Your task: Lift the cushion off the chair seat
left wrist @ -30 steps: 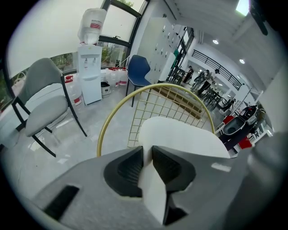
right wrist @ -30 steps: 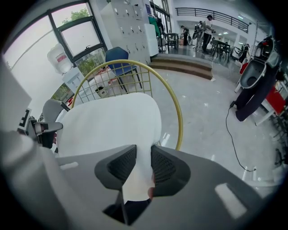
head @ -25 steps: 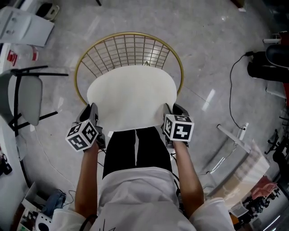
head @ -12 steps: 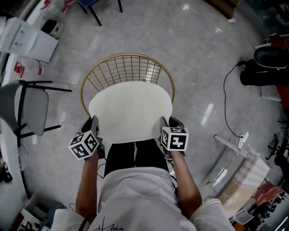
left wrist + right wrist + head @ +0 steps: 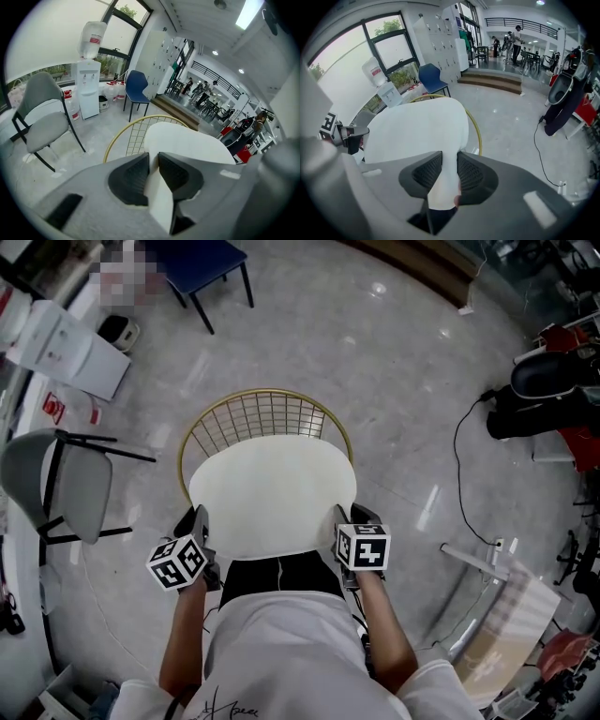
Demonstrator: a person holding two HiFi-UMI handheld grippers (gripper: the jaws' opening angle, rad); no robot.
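Observation:
A round cream cushion hangs above the gold wire chair, held flat by its near edge at both sides. My left gripper is shut on the cushion's left edge, and in the left gripper view the cushion is pinched between the dark pads. On the right edge, my right gripper is shut too; the right gripper view has the cushion squeezed thin between its pads. The chair seat itself is hidden under the cushion.
A grey chair stands at the left, with a white water dispenser behind it and a blue chair at the top. A black cable and dark equipment lie on the floor to the right.
Both grippers have risen with the cushion, which now sits higher over the wire chair. The floor and chair look further away and more of the room shows at the top.

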